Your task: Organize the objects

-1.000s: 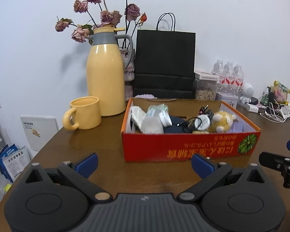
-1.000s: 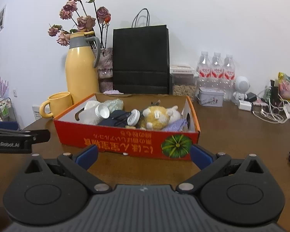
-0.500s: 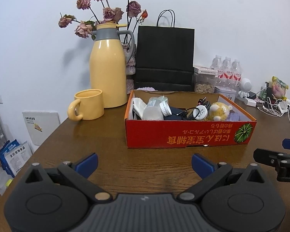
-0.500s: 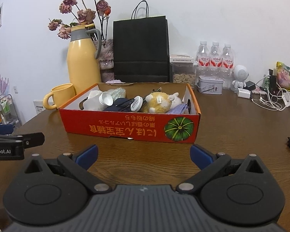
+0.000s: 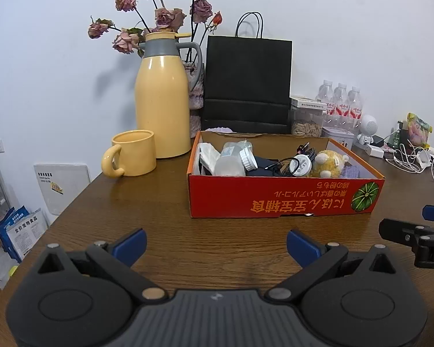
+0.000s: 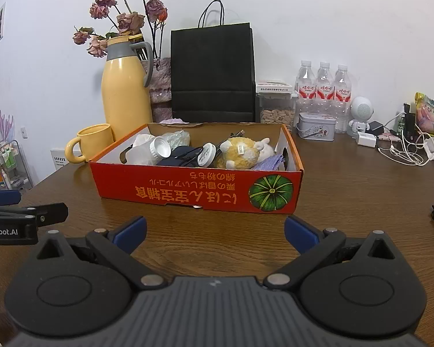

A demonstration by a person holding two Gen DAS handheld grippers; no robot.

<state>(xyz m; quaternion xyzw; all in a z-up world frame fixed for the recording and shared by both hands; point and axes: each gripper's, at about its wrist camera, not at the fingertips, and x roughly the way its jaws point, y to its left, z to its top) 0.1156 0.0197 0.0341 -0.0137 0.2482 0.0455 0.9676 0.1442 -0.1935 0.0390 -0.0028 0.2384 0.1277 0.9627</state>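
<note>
While you hold both claws low over the counter [image 5: 217, 248], each is spread wide with nothing between its fingers: the left claw [image 5: 216, 244] and the right claw [image 6: 215, 232] both face the red box [image 6: 193, 190], which sits just ahead of them on the wood. Inside the box lie a plastic bottle [image 6: 147, 151] on its side, a dark pouch [image 6: 178, 156], a round white device [image 6: 207, 154] with a black cable, a plush toy [image 6: 240, 153] and a purple cloth [image 6: 267, 162]. Left of the box stand a yellow mug [image 5: 133, 153] and a jug [image 5: 162, 101]; a black bag [image 5: 247, 84] stands behind it.
</note>
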